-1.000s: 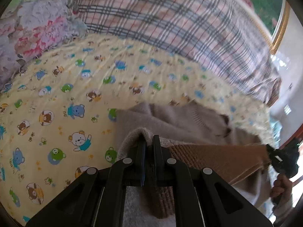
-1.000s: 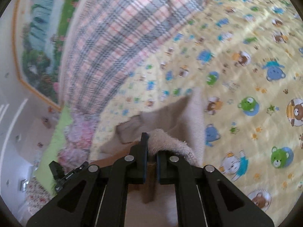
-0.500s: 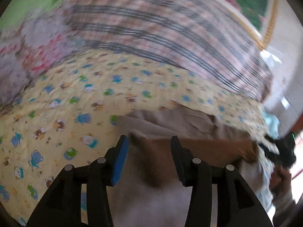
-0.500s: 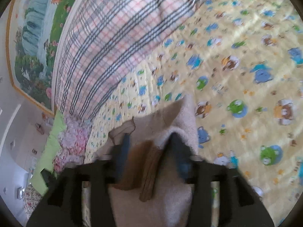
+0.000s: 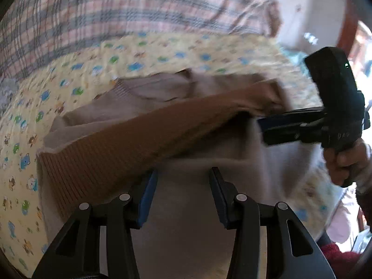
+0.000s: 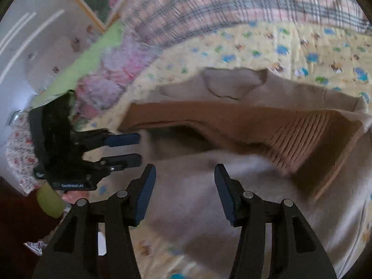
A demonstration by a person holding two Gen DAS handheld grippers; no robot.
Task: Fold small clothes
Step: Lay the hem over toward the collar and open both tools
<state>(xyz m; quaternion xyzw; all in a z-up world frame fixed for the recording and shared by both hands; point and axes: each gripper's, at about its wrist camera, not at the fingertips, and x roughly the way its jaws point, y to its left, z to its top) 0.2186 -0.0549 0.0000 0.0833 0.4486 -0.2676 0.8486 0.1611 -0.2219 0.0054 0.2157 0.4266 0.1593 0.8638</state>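
Two tools: both parted, nothing clamped
Left tool (image 5: 183,176): jaws have just opened, hanging over the beige sweater (image 5: 144,97)
Right tool (image 6: 184,174): jaws just opened, empty above the same garment
Sweater: folded on the cartoon-print bed quilt (image 5: 28,125), brown ribbed hem (image 5: 130,139) turned up

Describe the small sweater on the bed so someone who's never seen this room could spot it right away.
Find the yellow bear-print quilt below the pink plaid blanket. On it, right ahead of both open tools, lies the beige knit sweater. It is the only plain fabric there, with a darker brown ribbed hem band folded across it.
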